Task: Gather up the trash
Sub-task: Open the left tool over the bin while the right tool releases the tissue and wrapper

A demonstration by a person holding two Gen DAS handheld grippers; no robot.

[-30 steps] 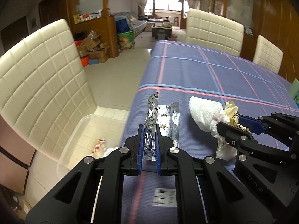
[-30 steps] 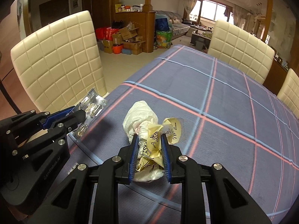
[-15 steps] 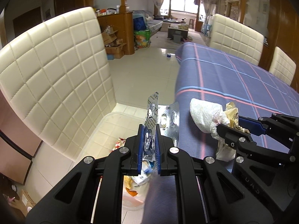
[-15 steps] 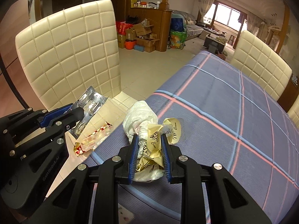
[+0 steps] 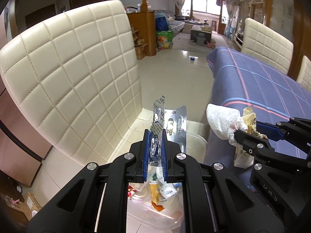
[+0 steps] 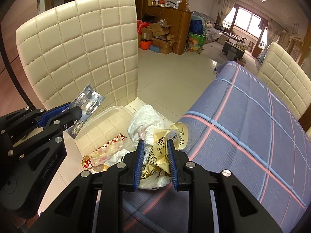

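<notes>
My left gripper (image 5: 155,136) is shut on a silver blister pack (image 5: 171,122) and holds it above a clear plastic bin (image 5: 155,215) on the floor; the pack also shows in the right wrist view (image 6: 87,104). My right gripper (image 6: 155,147) is shut on a bundle of trash: a crumpled white tissue (image 6: 145,122) and yellow wrappers (image 6: 161,149). It hangs at the table's left edge, beside the bin (image 6: 108,112). The bin holds several wrappers, among them a red-and-white checked one (image 6: 108,147).
A cream quilted chair (image 5: 77,77) stands just left of the bin. The table with a blue plaid cloth (image 6: 252,126) lies to the right. Two more cream chairs (image 5: 266,42) stand at the far side. Tiled floor runs beyond, with boxes (image 6: 159,36) by a wooden cabinet.
Both grippers moved left off the table with their trash. The bin has come under the left gripper and its contents show more fully.
</notes>
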